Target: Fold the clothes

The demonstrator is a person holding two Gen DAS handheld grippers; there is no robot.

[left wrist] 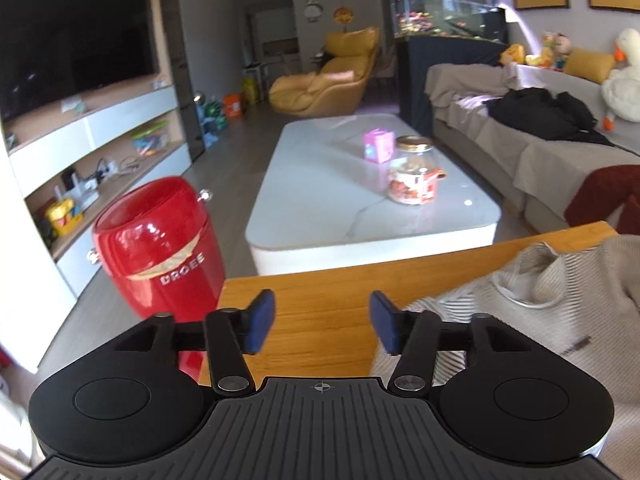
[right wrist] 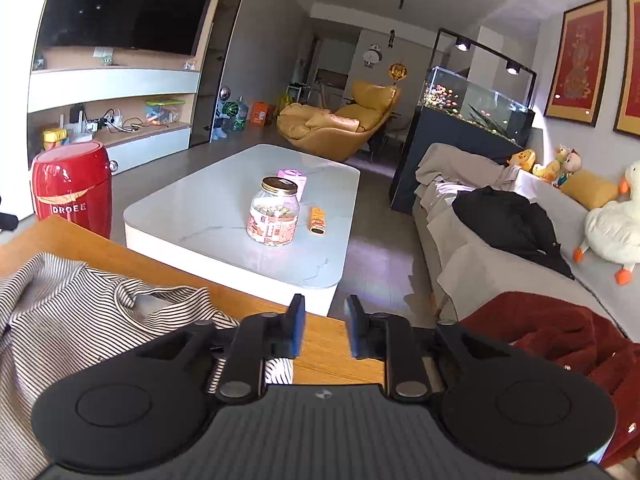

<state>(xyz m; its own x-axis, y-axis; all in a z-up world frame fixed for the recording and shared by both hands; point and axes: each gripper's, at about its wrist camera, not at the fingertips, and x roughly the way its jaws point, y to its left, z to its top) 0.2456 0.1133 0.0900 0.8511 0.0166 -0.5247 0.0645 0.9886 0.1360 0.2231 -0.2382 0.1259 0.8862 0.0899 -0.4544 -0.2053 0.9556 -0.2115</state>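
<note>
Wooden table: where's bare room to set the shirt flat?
Bare wood on the wooden table shows left of the striped shirt, under the open left claw, and a narrow strip along the far edge. The right side is crowded: the shirt bunches up to the open right claw.

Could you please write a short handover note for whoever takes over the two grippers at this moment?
Left gripper: open, empty, over the wooden table, with the striped shirt to its right.
Right gripper: open, empty, at the table's far edge, the shirt to its left.
The shirt lies crumpled and unfolded on the table, neckline opening upward. A dark red garment sits off the table to the right.
Done: no fold visible.
Left: spread the shirt flat, then fold it; probably the red garment afterwards.
</note>
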